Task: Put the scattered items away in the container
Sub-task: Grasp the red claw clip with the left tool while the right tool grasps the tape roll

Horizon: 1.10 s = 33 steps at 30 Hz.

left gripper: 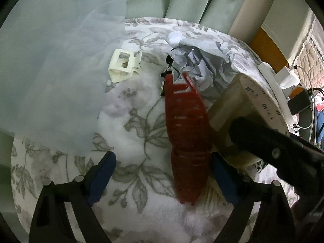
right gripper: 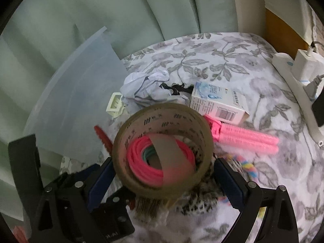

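Note:
My left gripper (left gripper: 164,174) is open over the floral cloth; a red slotted plastic piece (left gripper: 187,129) stands between its fingers, touching only the right one. A translucent container (left gripper: 50,77) lies to its left. A cream clip (left gripper: 123,65) and crumpled blue paper (left gripper: 200,66) lie ahead. My right gripper (right gripper: 162,174) stands wide around a brown tape roll (right gripper: 162,147); whether it grips the roll I cannot tell. The roll (left gripper: 249,109) and right gripper also show at the left view's right. Pink bands (right gripper: 141,162) show through the roll. Pink rollers (right gripper: 247,137) and a white box (right gripper: 216,103) lie beyond.
A white power strip (right gripper: 291,75) with a plugged adapter runs along the table's right edge. Green curtains (right gripper: 141,10) hang behind. A leopard-print item (right gripper: 200,202) and a rainbow cord (right gripper: 247,164) lie under the right gripper. A black clip (right gripper: 176,89) lies by the paper.

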Each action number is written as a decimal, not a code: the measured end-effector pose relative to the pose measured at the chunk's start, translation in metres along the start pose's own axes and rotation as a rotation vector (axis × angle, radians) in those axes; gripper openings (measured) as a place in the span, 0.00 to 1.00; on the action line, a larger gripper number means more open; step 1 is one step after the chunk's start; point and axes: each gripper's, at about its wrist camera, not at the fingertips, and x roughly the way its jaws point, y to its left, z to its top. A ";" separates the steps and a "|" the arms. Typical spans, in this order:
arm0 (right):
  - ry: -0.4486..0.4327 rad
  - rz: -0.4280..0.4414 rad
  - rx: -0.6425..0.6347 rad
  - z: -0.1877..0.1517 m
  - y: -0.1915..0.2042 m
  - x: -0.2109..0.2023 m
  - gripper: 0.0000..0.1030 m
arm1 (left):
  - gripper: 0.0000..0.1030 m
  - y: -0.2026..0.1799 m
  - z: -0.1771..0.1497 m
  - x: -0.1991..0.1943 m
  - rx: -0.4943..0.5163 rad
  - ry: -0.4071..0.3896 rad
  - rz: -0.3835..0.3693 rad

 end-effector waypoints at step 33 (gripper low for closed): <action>-0.173 0.093 0.159 -0.002 -0.032 -0.046 0.87 | 0.37 0.003 0.013 0.002 -0.039 -0.026 -0.063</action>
